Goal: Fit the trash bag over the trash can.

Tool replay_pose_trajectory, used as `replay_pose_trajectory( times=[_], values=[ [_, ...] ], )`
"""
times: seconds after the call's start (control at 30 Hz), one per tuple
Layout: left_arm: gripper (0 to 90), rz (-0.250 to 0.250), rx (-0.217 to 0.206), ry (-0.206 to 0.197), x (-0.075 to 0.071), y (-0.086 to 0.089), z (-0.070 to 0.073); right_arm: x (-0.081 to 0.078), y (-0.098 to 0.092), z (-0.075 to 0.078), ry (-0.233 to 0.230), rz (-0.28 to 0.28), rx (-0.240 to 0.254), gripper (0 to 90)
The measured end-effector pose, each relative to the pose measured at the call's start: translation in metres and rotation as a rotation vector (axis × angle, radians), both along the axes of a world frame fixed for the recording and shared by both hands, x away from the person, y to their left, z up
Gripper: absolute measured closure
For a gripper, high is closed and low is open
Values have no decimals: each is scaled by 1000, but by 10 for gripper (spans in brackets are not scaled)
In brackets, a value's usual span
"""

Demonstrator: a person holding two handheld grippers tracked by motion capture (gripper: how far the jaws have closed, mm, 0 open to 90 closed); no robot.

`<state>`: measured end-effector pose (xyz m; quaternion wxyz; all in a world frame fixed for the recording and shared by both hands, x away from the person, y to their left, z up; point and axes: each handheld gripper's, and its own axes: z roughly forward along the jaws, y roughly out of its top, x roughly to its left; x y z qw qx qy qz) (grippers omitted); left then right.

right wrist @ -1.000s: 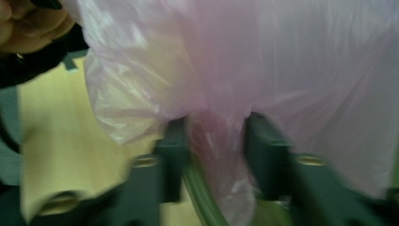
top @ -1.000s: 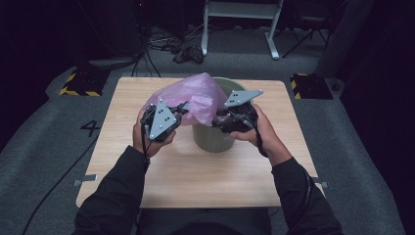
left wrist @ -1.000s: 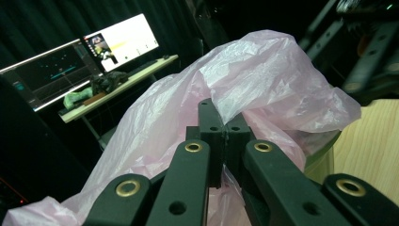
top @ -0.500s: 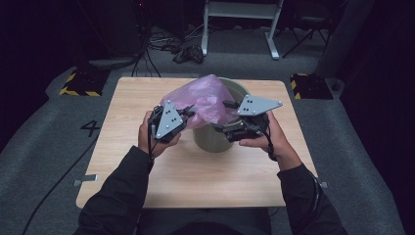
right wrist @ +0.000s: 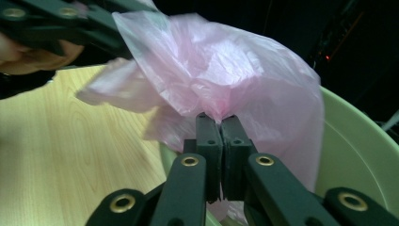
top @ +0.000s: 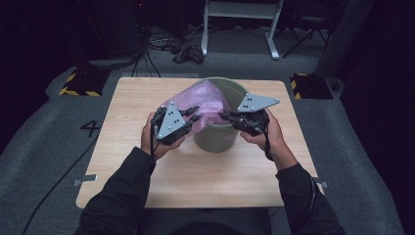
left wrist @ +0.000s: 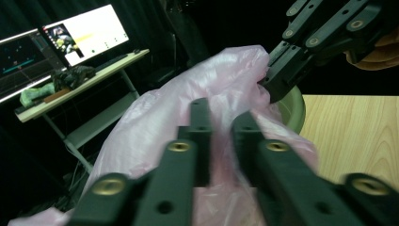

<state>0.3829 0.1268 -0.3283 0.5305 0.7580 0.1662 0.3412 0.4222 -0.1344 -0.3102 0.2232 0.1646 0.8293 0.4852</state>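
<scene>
A thin pink plastic bag (top: 208, 100) drapes over the left rim of a pale green bucket (top: 235, 88) on the wooden table. My right gripper (top: 222, 116) has just been closing and is now shut on a bunched fold of the bag (right wrist: 244, 66) above the bucket's rim (right wrist: 357, 155); its jaws (right wrist: 220, 118) meet on the film. My left gripper (top: 195, 113) has just been opening. In the left gripper view its jaws (left wrist: 221, 117) stand a little apart with bag film (left wrist: 155, 127) in the gap, not pinched.
The bucket stands at the middle back of the light wooden table (top: 195, 171). Dark grey floor lies around it, with a white-legged stand (top: 240, 29) and cables behind. A desk with lit monitors (left wrist: 70, 42) shows far off.
The right gripper's jaws have come together on the bag. The left gripper's jaws have parted slightly. The bag has shifted left, baring more of the bucket's mouth.
</scene>
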Motion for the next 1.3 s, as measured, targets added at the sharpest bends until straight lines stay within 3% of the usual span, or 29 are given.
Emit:
replay_pose_trajectory(
  times=[0.03, 0.2, 0.37, 0.5, 0.53, 0.67, 0.8, 0.87, 0.97, 1.07, 1.17, 1.3],
  values=[
    [633, -2, -2, 15, -1, 2, 0, 1, -2, -1, 5, -8, 2, 893],
    [415, -34, -28, 58, -13, 20, -1, 8, -17, -3, 38, -72, 10, 897],
    [310, -48, -27, 73, -30, 45, -5, 17, -29, -6, 58, -121, 2, 897],
    [287, -34, -30, 103, -35, 60, -13, 25, -37, -8, 78, -144, -3, 897],
    [282, -20, -17, 111, -33, 62, -15, 27, -39, -8, 87, -147, -5, 896],
    [275, -26, -51, 169, -23, 70, -25, 34, -44, -12, 96, -174, -22, 895],
    [267, -44, -23, 190, -15, 65, -33, 40, -51, -14, 110, -200, -23, 892],
    [268, -51, -8, 181, -13, 60, -35, 42, -54, -14, 113, -211, -22, 885],
    [323, -29, 10, 158, -11, 50, -35, 43, -56, -14, 105, -221, -23, 826],
    [445, -12, 15, 138, -9, 43, -32, 42, -59, -14, 86, -242, -13, 665],
    [591, -25, 20, 120, -8, 39, -29, 37, -63, -12, 56, -241, 1, 506],
    [751, -21, 30, 100, -7, 34, -25, 27, -67, -9, 24, -217, -18, 386]
  ],
)
